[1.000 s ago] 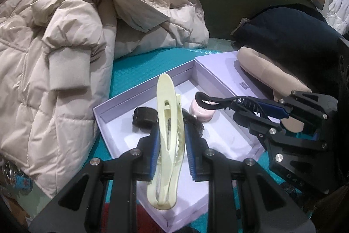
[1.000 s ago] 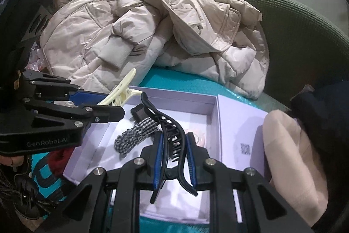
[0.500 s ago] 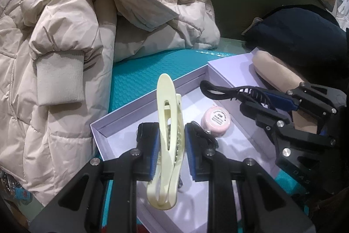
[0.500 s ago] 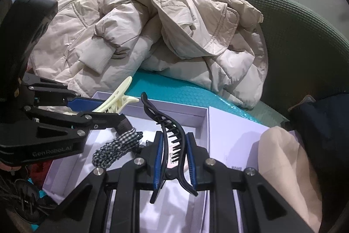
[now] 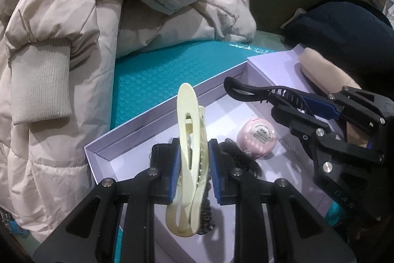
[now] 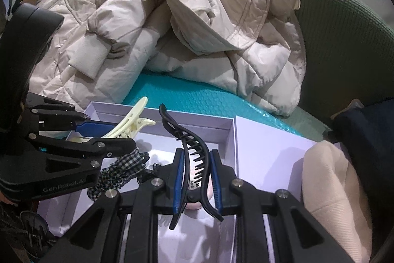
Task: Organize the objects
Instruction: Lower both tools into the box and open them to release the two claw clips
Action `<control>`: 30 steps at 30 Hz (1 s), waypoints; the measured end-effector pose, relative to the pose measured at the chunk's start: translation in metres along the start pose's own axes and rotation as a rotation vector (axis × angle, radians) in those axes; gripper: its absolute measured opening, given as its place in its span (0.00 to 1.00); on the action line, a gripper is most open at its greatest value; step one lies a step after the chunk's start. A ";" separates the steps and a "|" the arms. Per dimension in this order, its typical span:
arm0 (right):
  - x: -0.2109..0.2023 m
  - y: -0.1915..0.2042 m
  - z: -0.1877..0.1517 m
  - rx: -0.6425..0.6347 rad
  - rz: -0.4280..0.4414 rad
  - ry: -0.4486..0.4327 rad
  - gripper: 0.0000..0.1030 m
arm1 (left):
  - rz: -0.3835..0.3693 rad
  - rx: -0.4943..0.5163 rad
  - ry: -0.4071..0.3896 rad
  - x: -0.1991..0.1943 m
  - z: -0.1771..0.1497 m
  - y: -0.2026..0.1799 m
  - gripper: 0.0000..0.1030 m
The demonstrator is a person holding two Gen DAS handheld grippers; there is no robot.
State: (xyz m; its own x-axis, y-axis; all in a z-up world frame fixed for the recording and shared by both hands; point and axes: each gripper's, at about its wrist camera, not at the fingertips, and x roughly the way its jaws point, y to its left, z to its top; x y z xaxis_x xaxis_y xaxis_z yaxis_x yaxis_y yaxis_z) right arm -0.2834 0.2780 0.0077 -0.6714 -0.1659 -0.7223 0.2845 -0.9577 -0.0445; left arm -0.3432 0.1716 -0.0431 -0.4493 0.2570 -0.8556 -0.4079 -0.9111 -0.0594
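Both your grippers, left [image 5: 192, 174] clamping the cream plastic hair clip [image 5: 190, 164], right [image 6: 197, 179] the black toothed claw clip [image 6: 194, 159], have sunk closer over the pale lilac cardboard box [image 5: 138, 134].

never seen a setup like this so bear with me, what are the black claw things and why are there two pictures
They are two handheld grippers, one in each of a person's hands, and each carries its own camera looking along its fingers. That gives two views of one scene. The left gripper is shut on a cream hair clip. The right gripper is shut on a black hair clip. Both hang over an open white box holding a round pink case and a checked fabric piece. The box sits on a teal mat beside a beige puffer jacket.
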 end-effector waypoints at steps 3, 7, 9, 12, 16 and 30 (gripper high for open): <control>0.007 0.001 -0.001 0.006 -0.010 0.025 0.19 | 0.013 0.005 0.009 0.005 -0.001 0.001 0.20; 0.016 0.003 -0.002 0.002 -0.009 0.048 0.19 | 0.013 0.018 0.016 0.012 -0.003 0.002 0.20; 0.019 0.004 -0.003 0.005 -0.005 0.058 0.19 | 0.030 0.030 0.012 0.013 -0.002 0.001 0.20; 0.022 0.005 -0.005 0.010 -0.001 0.065 0.19 | 0.023 0.015 0.011 0.013 -0.002 0.004 0.20; 0.025 0.009 -0.006 -0.009 -0.025 0.071 0.19 | 0.028 0.023 0.011 0.013 -0.003 0.003 0.20; 0.035 0.012 -0.008 -0.027 -0.028 0.108 0.20 | 0.059 0.017 0.007 0.010 -0.007 0.001 0.22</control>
State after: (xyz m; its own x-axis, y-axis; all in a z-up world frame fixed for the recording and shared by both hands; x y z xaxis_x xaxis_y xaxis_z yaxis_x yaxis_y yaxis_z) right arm -0.2986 0.2622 -0.0236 -0.6019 -0.1117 -0.7907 0.2862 -0.9546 -0.0831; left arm -0.3429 0.1711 -0.0553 -0.4673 0.2011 -0.8609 -0.3946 -0.9188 -0.0004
